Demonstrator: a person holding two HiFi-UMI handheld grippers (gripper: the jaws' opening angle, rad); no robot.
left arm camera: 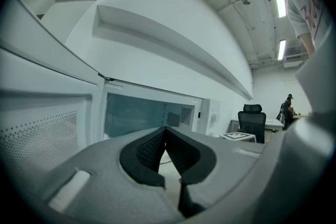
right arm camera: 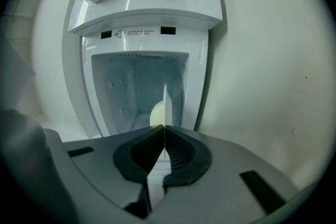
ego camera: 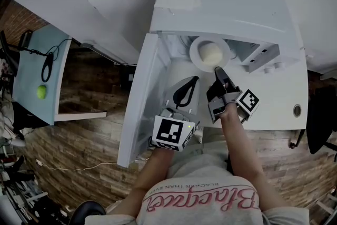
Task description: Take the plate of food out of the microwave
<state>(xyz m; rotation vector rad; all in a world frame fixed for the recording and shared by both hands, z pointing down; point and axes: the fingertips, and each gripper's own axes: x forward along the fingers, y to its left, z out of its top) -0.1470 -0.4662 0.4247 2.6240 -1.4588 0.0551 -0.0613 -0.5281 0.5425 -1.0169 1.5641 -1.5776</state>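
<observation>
A white plate [ego camera: 199, 55] with a pale round bun [ego camera: 211, 52] on it lies at the mouth of the open white microwave [ego camera: 221, 2]. My right gripper [ego camera: 219, 71] is shut on the plate's near rim. In the right gripper view the plate [right arm camera: 165, 105] shows edge-on as a thin white blade pinched between the jaws of the right gripper [right arm camera: 165, 127], with the bun [right arm camera: 156, 114] behind it. My left gripper [ego camera: 192, 81] hangs left of the plate and in front of the opening, apart from the plate. In its own view the left gripper [left arm camera: 166, 128] is shut with nothing in it.
The microwave door [ego camera: 138, 105] stands swung open at the left, close beside the left gripper. The control panel with knobs [ego camera: 261, 58] is right of the opening. A side table [ego camera: 31, 97] with a green ball [ego camera: 41, 91] stands far left. A black office chair [ego camera: 321, 118] is at the right.
</observation>
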